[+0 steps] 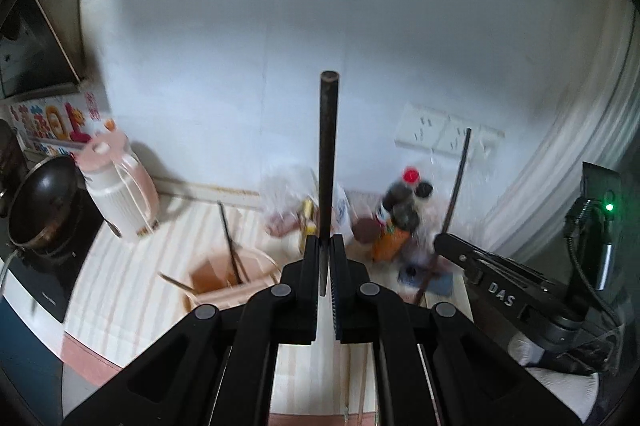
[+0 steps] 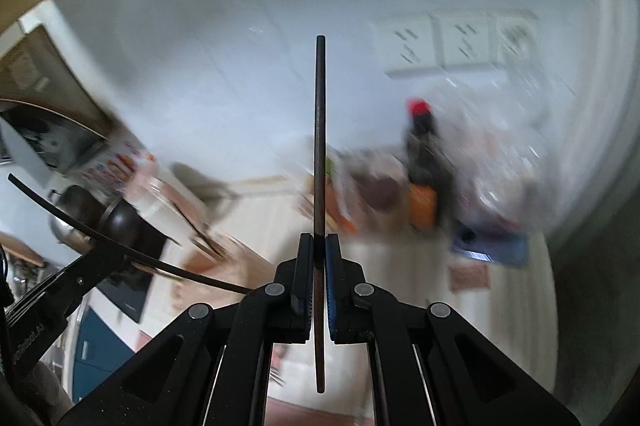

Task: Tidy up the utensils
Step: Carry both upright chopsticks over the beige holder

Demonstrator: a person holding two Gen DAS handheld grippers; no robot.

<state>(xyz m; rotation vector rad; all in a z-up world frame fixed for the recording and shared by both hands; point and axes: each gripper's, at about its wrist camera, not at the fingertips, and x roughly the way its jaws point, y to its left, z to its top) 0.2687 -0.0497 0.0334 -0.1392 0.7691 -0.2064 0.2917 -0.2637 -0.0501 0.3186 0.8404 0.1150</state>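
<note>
My left gripper point(image 1: 324, 246) is shut on a dark chopstick point(image 1: 328, 145) that sticks up straight between its pads, above the counter. Below and to the left stands a wooden utensil box point(image 1: 216, 282) with a few chopsticks leaning in it. My right gripper point(image 2: 319, 242) is shut on a second dark chopstick point(image 2: 320, 145), pinched near its middle. In the left wrist view the right gripper point(image 1: 440, 240) shows at the right with its chopstick point(image 1: 458, 177). The right wrist view is blurred and shows the left gripper point(image 2: 116, 258) at the lower left with its chopstick point(image 2: 80, 222).
A pink and white jug point(image 1: 120, 193) and a dark wok point(image 1: 40, 201) on a black hob stand at the left. Bottles point(image 1: 400, 209) and plastic bags crowd the back corner under wall sockets point(image 1: 444, 133). The striped counter point(image 1: 120, 266) ends at a pink front edge.
</note>
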